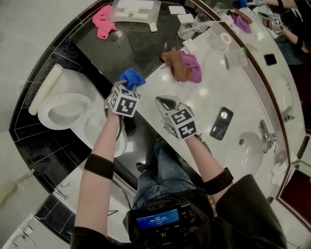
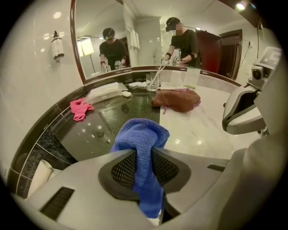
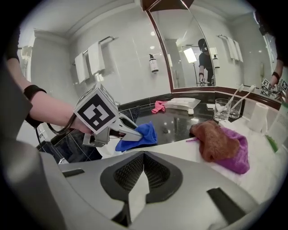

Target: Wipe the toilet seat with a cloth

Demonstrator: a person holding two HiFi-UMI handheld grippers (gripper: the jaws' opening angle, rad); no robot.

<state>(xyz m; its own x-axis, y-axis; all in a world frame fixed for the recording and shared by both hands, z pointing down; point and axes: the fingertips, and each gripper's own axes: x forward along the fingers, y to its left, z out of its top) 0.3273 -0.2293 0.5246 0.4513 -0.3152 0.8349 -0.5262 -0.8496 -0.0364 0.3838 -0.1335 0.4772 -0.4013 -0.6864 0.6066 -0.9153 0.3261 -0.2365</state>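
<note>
A white toilet stands at the left in the head view, its seat (image 1: 65,109) down and its lid (image 1: 44,90) raised. My left gripper (image 1: 127,88) is shut on a blue cloth (image 1: 132,78), which bunches out past the jaw tips (image 2: 141,132). It hangs just right of the toilet bowl, over the dark ledge. The right gripper view shows the same cloth (image 3: 139,134) pinched in that gripper. My right gripper (image 1: 165,102) is shut and empty (image 3: 143,155), over the near edge of the white counter (image 1: 204,97), pointing toward the left gripper.
A brown cloth (image 1: 176,65) and a purple cloth (image 1: 194,68) lie on the counter. A pink cloth (image 1: 103,22) lies on the dark ledge by a white tray (image 1: 133,10). Glasses (image 1: 187,30), a phone (image 1: 221,123), a sink (image 1: 245,153) and a faucet (image 1: 266,136) occupy the counter.
</note>
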